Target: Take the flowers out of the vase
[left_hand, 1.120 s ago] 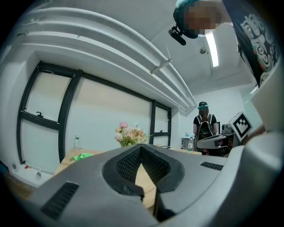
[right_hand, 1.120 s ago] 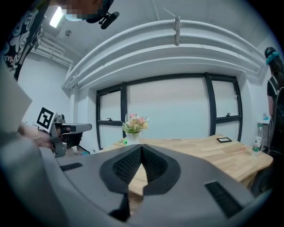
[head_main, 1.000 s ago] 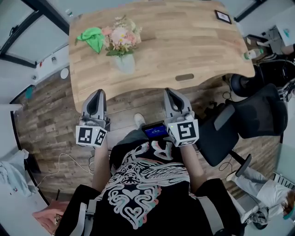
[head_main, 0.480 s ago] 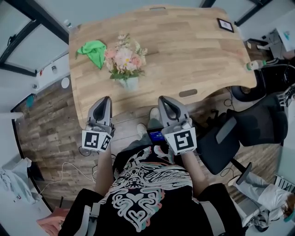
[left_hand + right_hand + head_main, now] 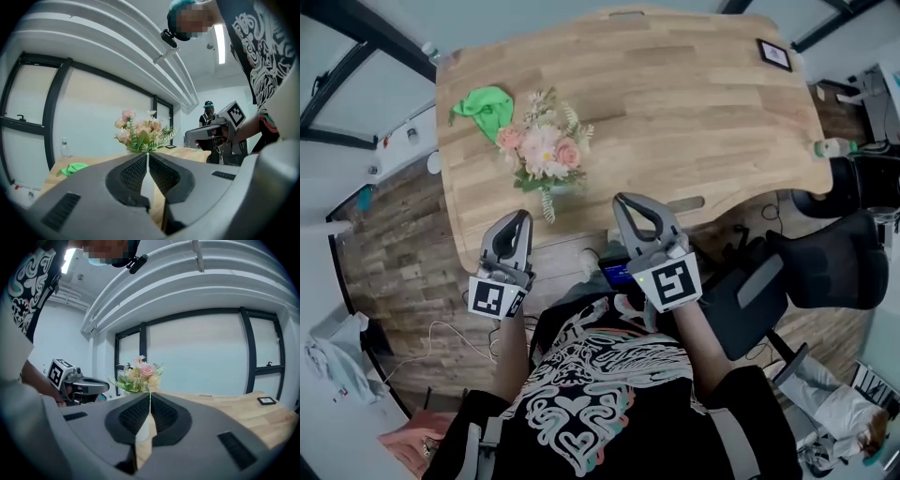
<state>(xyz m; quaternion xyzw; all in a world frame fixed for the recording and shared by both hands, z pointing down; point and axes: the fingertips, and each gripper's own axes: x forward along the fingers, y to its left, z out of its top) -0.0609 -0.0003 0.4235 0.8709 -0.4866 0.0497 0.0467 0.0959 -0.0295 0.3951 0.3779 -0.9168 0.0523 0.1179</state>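
Observation:
A bouquet of pink and cream flowers (image 5: 542,150) stands in a pale vase (image 5: 565,188) near the front left of the wooden table (image 5: 694,112). The blooms hide most of the vase from above. My left gripper (image 5: 521,217) is shut and empty at the table's front edge, just short of the vase and slightly left of it. My right gripper (image 5: 623,202) is shut and empty too, over the edge to the vase's right. The flowers (image 5: 140,133) rise straight beyond the left gripper's (image 5: 146,157) closed jaws. The right gripper (image 5: 150,397) also points at the flowers (image 5: 138,376).
A green cloth (image 5: 485,108) lies behind and left of the bouquet. A small black picture frame (image 5: 774,54) sits at the table's far right corner. A black office chair (image 5: 806,272) stands to the right of the table, and a bottle (image 5: 830,147) is by its right edge.
Both grippers have moved forward from over the floor to the table's front edge, closer to the vase. Their jaws have stayed shut.

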